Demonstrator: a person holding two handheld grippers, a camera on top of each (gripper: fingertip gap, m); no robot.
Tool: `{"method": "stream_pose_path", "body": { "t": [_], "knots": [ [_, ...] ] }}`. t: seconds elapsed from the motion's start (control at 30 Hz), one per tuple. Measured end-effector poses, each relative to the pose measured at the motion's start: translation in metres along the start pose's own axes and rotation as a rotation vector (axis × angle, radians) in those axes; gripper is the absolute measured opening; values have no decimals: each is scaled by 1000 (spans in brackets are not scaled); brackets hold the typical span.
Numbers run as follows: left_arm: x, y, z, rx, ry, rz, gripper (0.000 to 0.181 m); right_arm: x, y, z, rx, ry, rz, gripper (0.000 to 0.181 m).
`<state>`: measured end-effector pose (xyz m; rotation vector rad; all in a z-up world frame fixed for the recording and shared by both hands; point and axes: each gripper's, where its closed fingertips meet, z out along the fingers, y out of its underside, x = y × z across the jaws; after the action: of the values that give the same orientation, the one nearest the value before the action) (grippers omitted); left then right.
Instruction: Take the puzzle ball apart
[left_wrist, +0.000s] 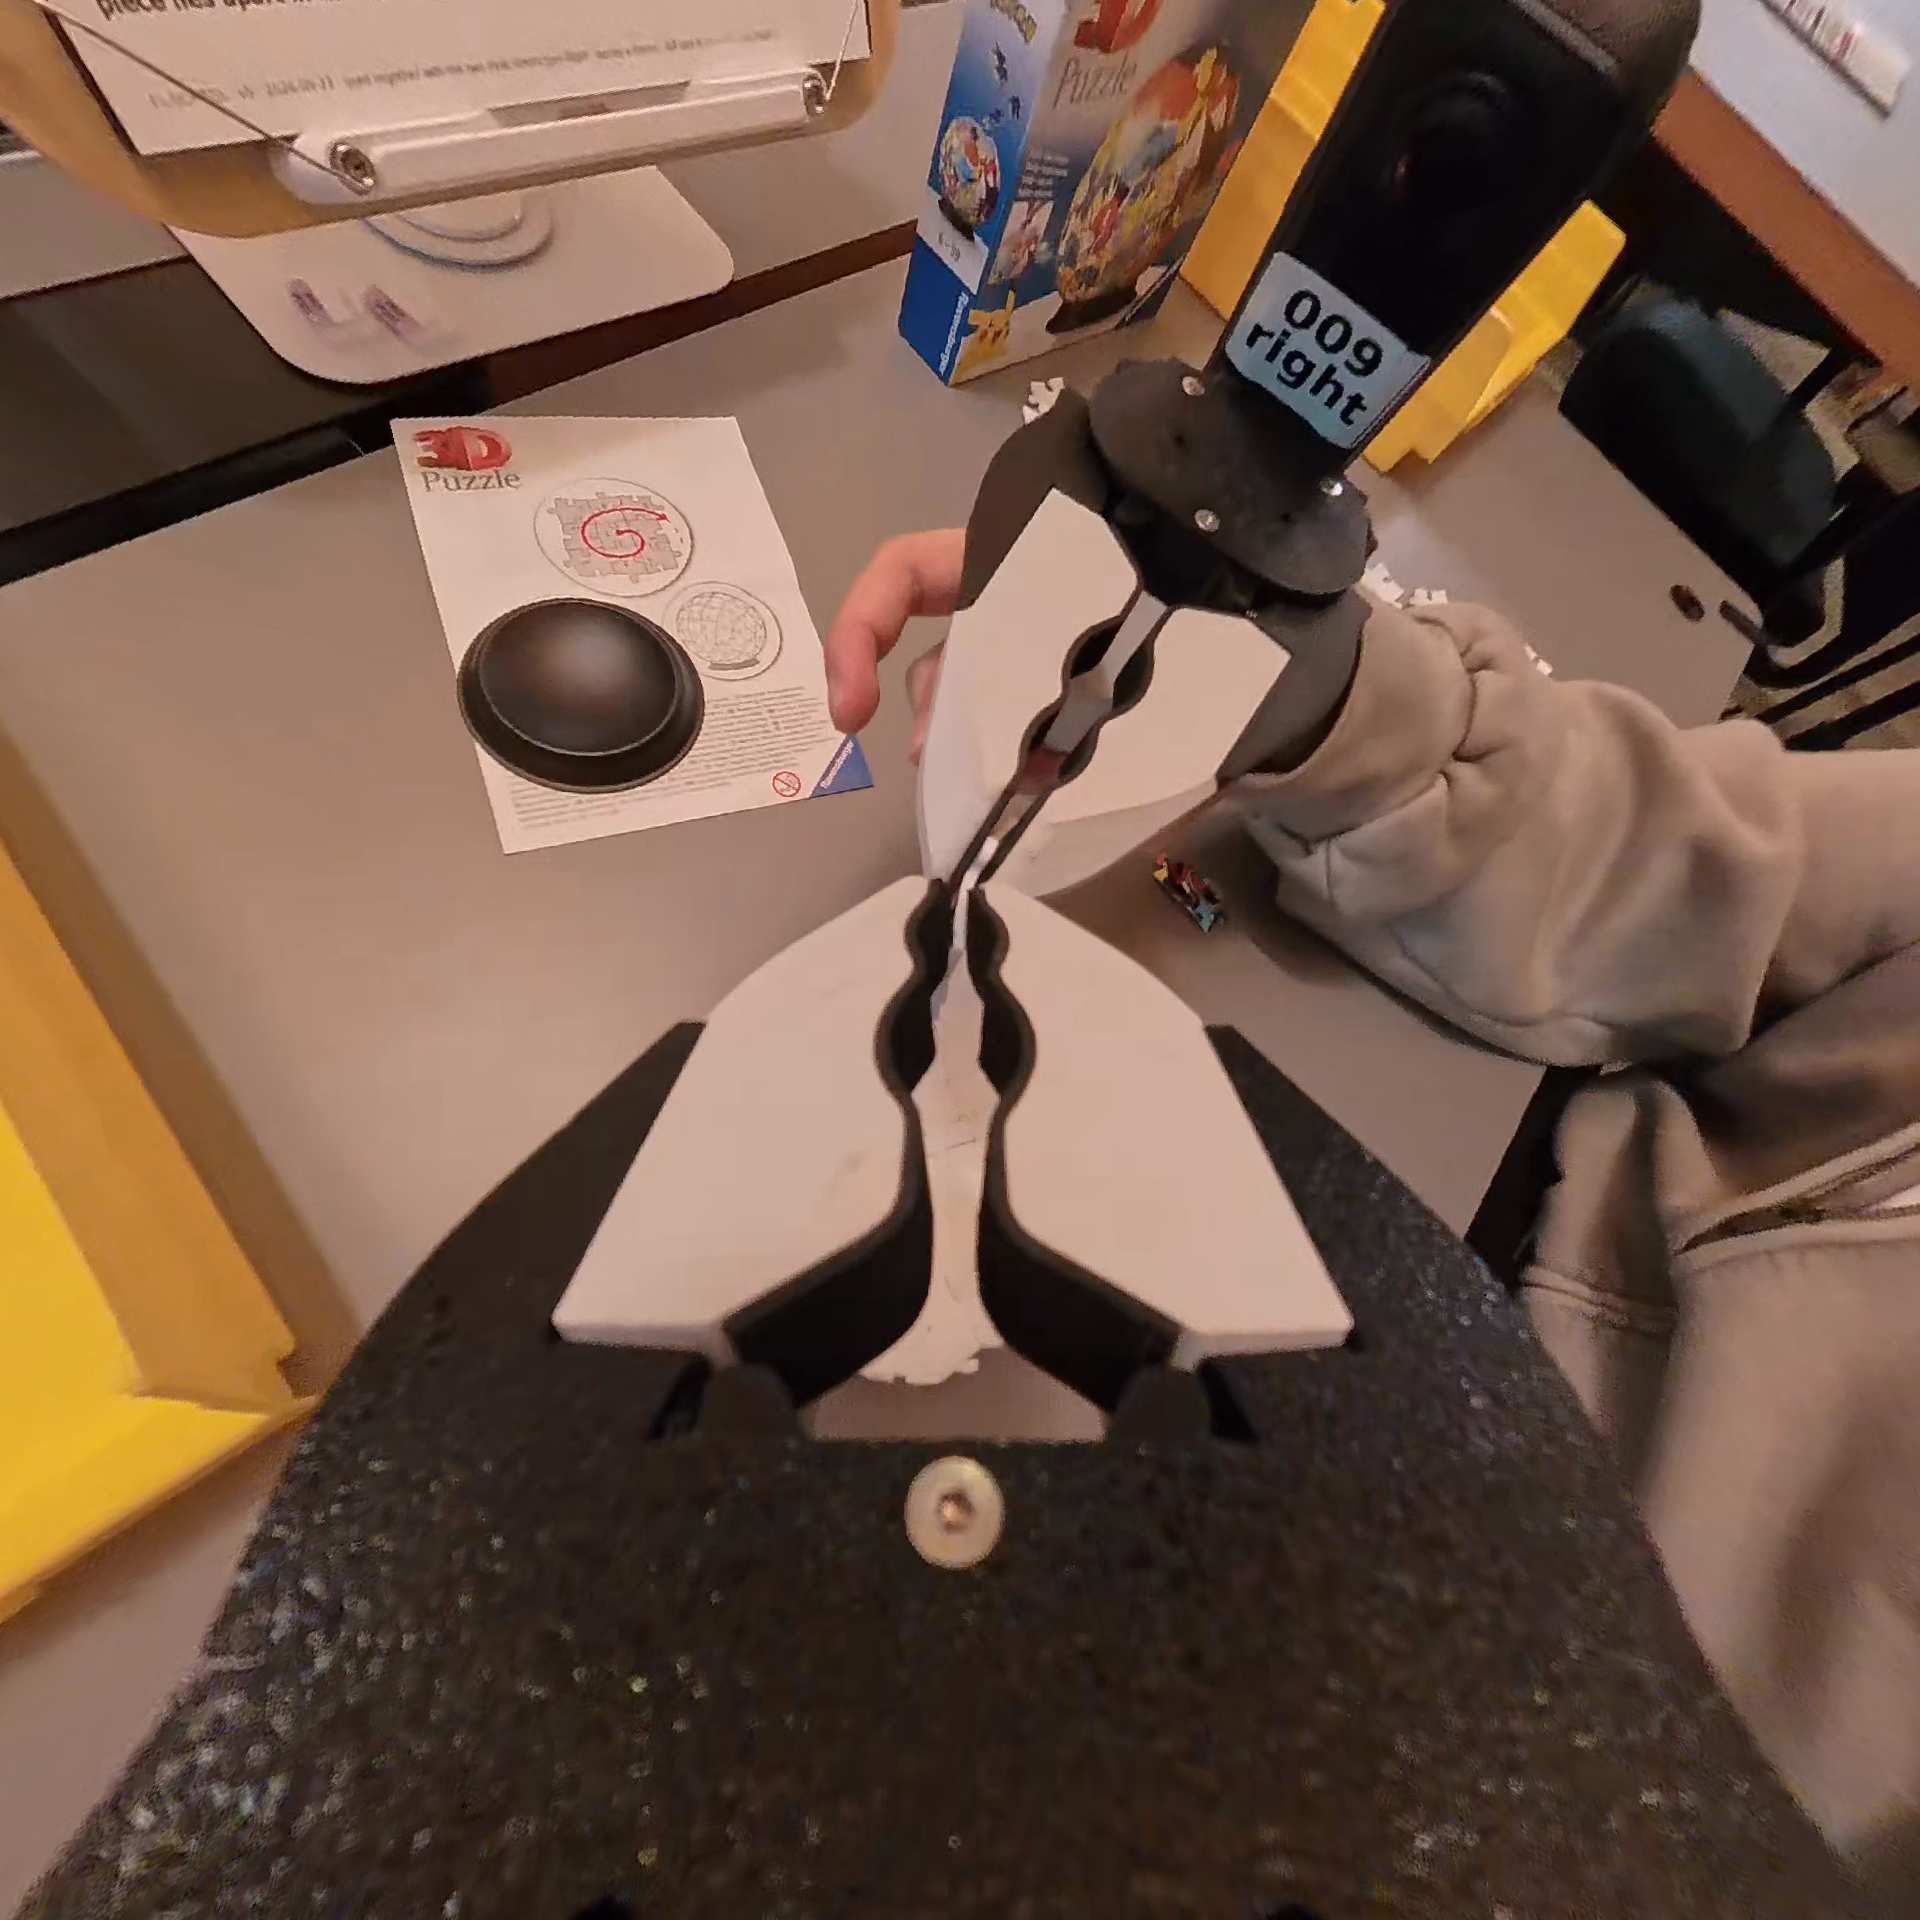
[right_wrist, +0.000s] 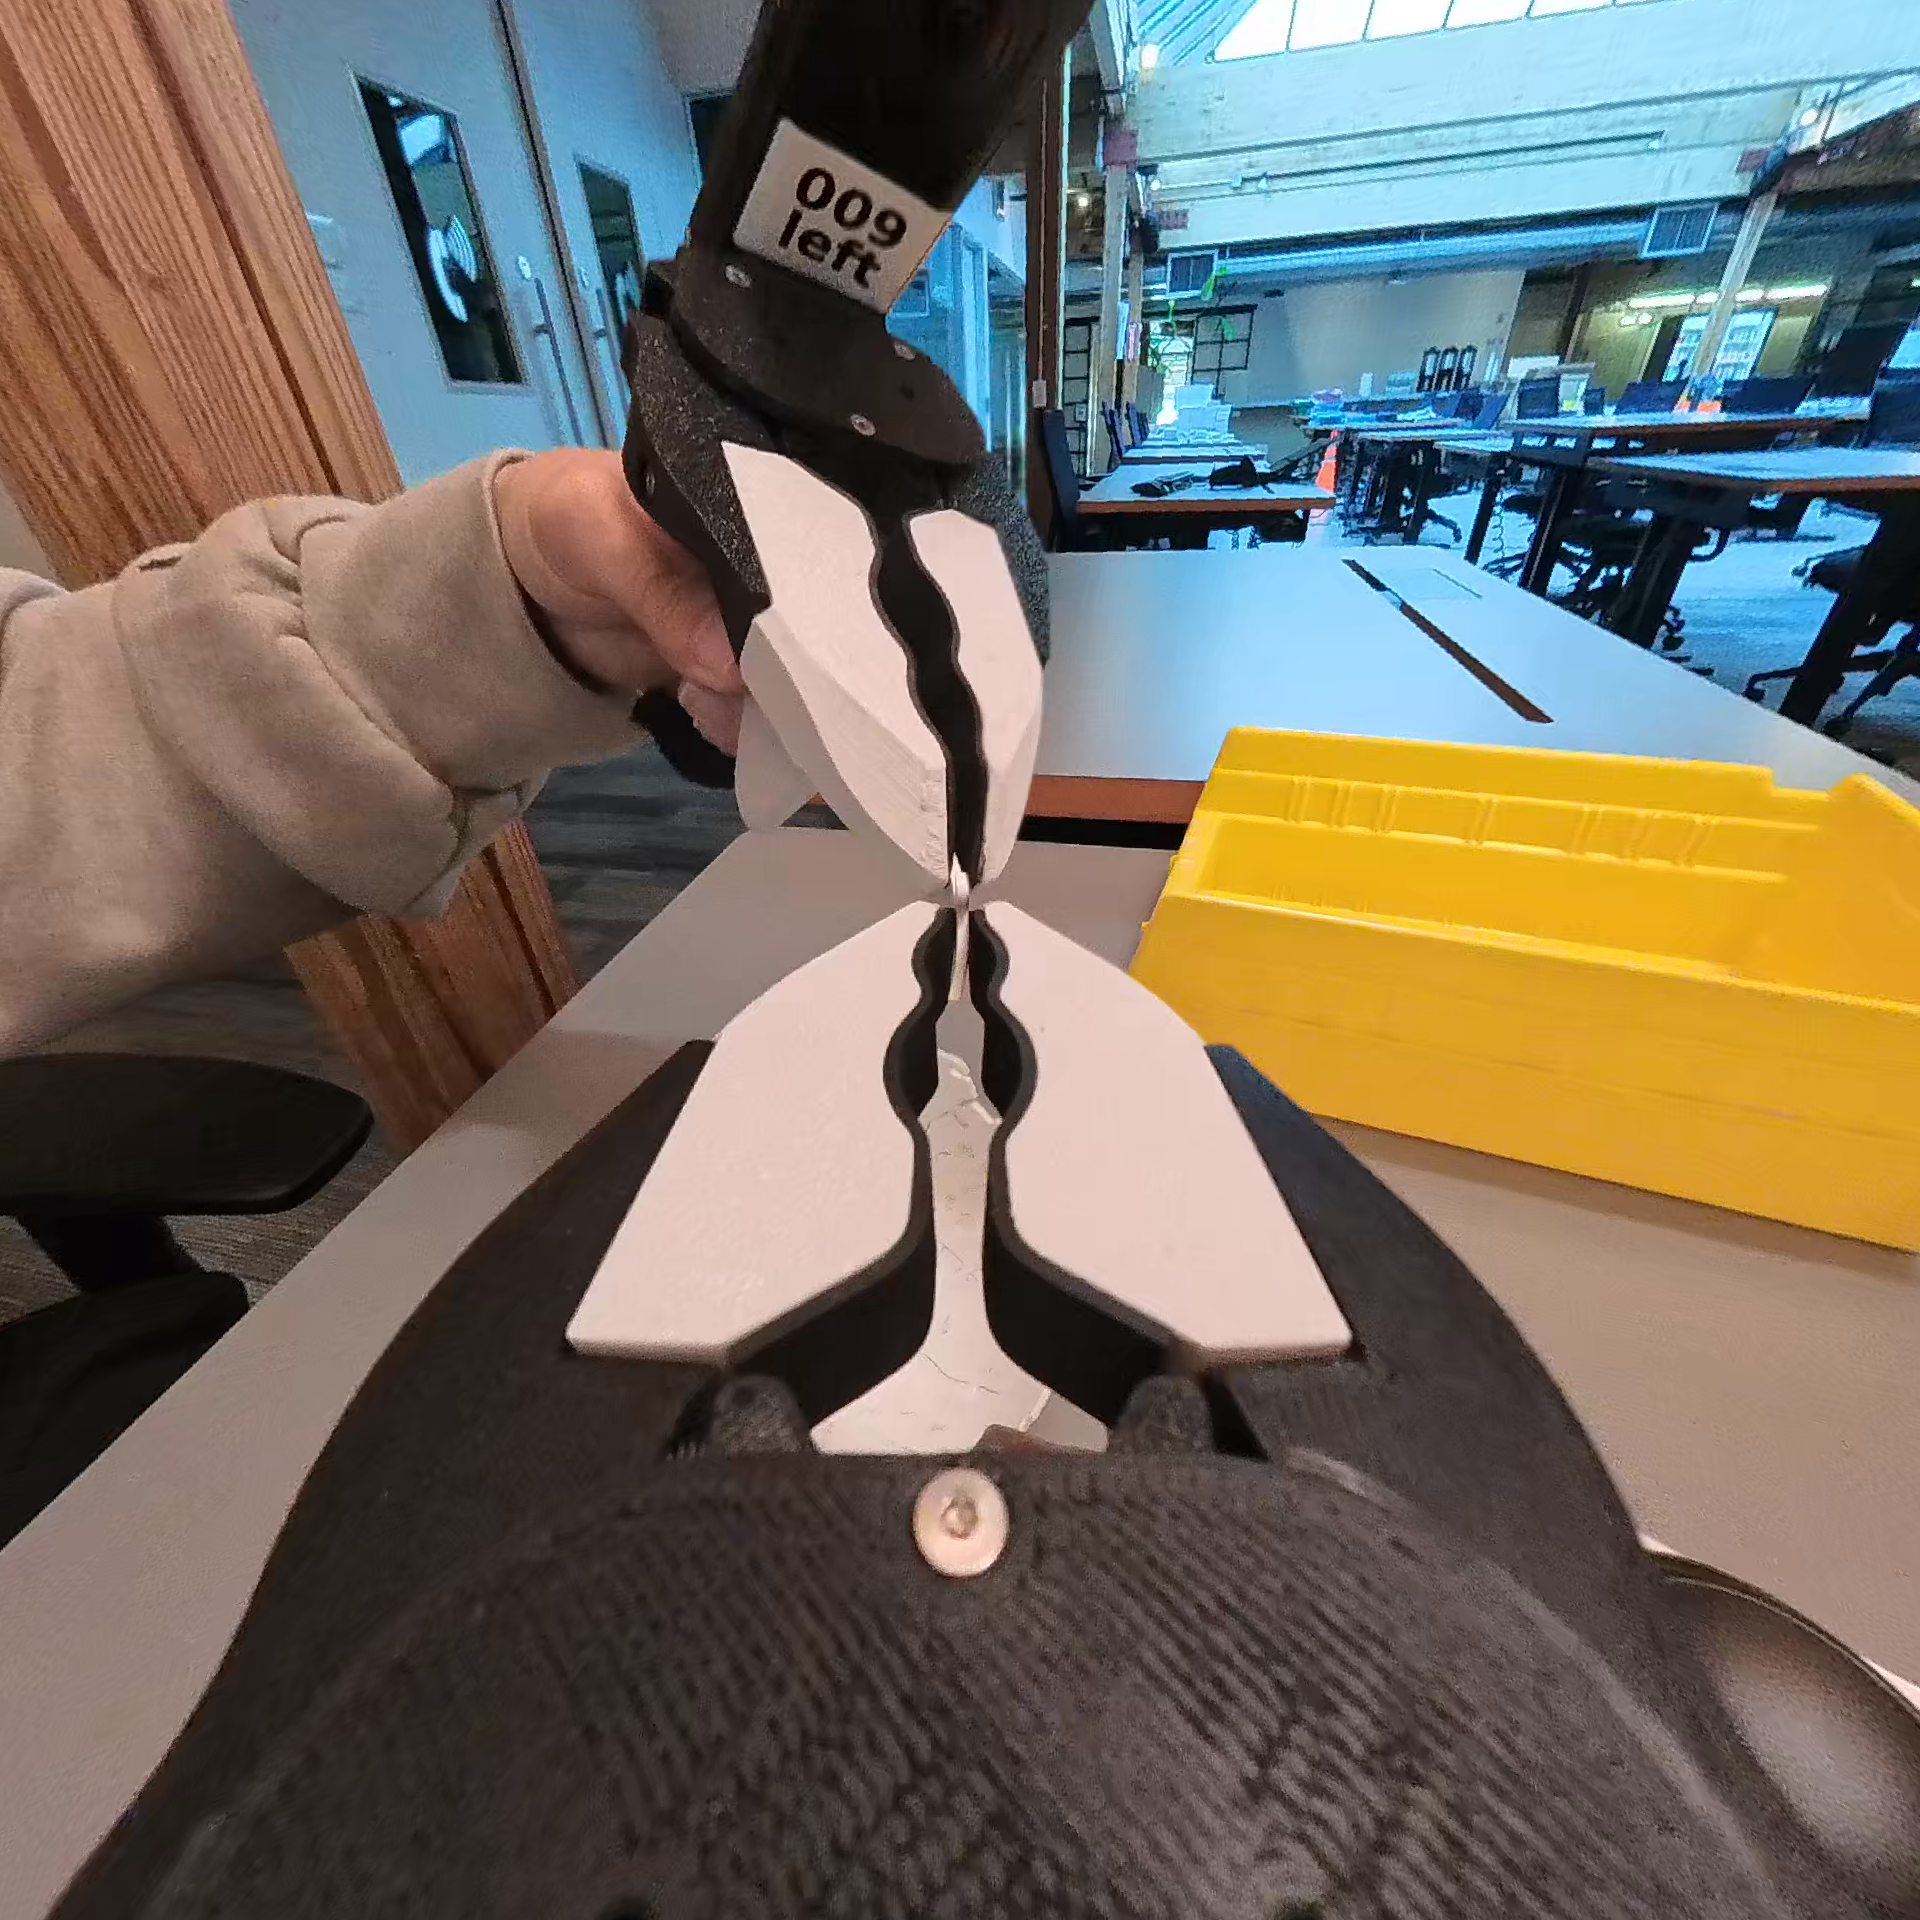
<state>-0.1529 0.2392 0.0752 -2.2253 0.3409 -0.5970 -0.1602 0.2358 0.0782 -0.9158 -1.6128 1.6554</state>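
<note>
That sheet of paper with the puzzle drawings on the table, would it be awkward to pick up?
Probably. The instruction sheet lies flat on the grey table, offering no raised edge. It looks thin, so likely floppy and very light. Pushed, it would probably slide.

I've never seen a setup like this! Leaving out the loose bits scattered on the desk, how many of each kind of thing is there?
Black-and-white handheld claws: 2 (left claw, right claw)
Thin white puzzle piece pinched between both claws: 1
Yellow plastic bins: 2
Colourful cardboard puzzle box: 1
White printed instruction sheet: 1
Total: 7
</note>
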Motion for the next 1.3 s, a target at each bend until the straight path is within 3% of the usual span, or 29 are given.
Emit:
{"method": "stream_pose_path", "body": {
  "t": [0.27, 0.47, 0.53, 0.57, 0.73, 0.93, 1.13, 1.3],
  "knots": [
    [-12, 5, -3, 6, -64, 5, 11, 12, -17, -9, 130, 38, 91, 3],
    [-4, 11, 0, -10, -48, 30, 23, 12, -13, -7, 139, 5, 145, 3],
    [-6, 7, 0, 8, -74, 33, 17, 5, -12, -4, 131, -28, 138, 3],
    [-8, 5, 0, 12, -83, 34, 6, 7, -11, -3, 121, -9, 128, 3],
    [-9, 19, 2, -73, -103, 52, 1, 7, 5, -5, 2, 8, 23, 11],
    [-26, 47, -1, -322, -304, 24, 1, 19, 7, -13, -134, 0, -149, 14],
    [-33, 62, 6, -468, -406, -51, 1, 15, 41, 7, -416, -217, -358, 21],
    [-36, 67, 7, -456, -483, -134, 1, 13, 52, 27, -432, -313, -407, 17]
  ]
}}
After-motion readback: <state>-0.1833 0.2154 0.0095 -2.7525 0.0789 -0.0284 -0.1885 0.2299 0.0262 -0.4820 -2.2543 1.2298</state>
